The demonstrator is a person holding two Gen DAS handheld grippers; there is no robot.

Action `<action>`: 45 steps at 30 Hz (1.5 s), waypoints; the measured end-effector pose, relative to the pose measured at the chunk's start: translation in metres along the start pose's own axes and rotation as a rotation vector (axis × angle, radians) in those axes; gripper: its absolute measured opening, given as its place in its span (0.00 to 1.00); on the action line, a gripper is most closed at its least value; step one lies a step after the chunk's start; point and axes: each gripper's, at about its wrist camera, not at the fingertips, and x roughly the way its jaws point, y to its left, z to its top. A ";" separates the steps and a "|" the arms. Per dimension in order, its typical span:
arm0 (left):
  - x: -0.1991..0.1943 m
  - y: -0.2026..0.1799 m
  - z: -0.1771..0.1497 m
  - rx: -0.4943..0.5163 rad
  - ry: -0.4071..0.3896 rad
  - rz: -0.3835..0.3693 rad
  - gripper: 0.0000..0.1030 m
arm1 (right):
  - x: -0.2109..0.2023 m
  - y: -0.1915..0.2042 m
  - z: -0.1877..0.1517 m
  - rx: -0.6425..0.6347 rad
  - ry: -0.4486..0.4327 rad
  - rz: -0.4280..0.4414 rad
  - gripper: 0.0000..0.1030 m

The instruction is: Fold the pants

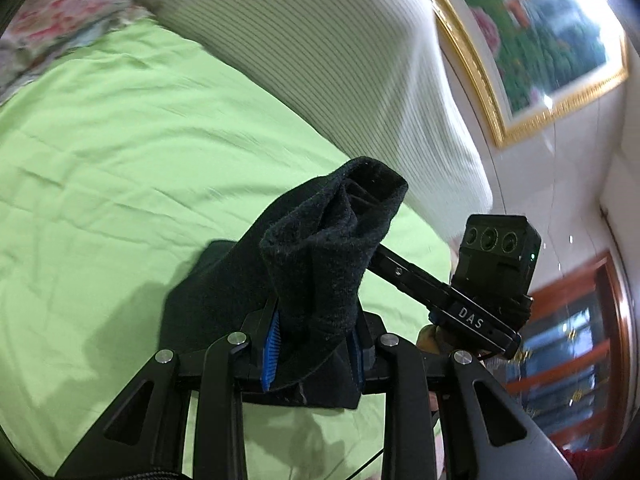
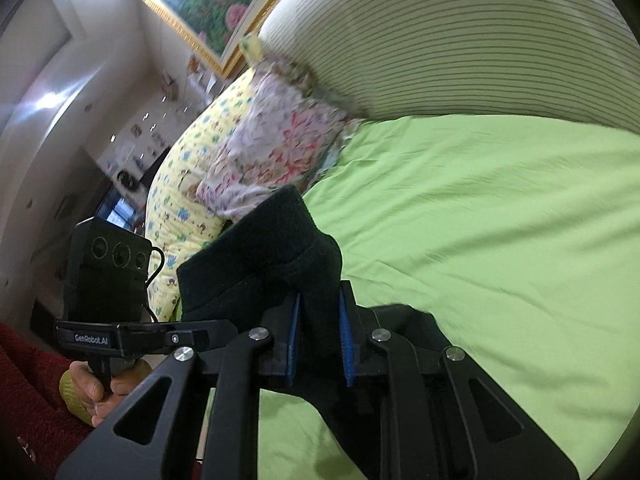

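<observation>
- Left tongs (image 1: pixel 312 350) clamped on a bunched fold of black pants (image 1: pixel 320 248), lower centre of left wrist view; blue pads (image 1: pixel 270 344) pressed against the cloth on both sides.
- Pants cloth standing up past the pads in a rumpled tube, rest draping down toward lower left over green bedsheet (image 1: pixel 120 140).
- Right tongs (image 2: pixel 320 344) clamped on another part of black pants (image 2: pixel 272 256), lower centre of right wrist view; cloth pinched between blue pads (image 2: pixel 348 344), folded flap rising above them.
- Pants held off the bed, hanging between both tongs; bedsheet (image 2: pixel 480 220) mostly bare behind.
- Striped white headboard (image 1: pixel 320 60) across top centre of left view, upper right of right view.
- Floral pillow (image 2: pixel 280 148) and yellow patterned pillow (image 2: pixel 180 200) left of centre in right view.
- Gold-framed picture (image 1: pixel 540 32) upper right of left view.
- Hand (image 2: pixel 104 392) on the other grip handle, lower left of right view, red sleeve (image 2: pixel 28 392) beside it.
</observation>
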 end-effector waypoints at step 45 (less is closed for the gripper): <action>0.200 -0.118 -0.098 0.401 0.476 0.065 0.44 | -0.119 -0.105 -0.155 0.470 -0.102 -0.436 0.10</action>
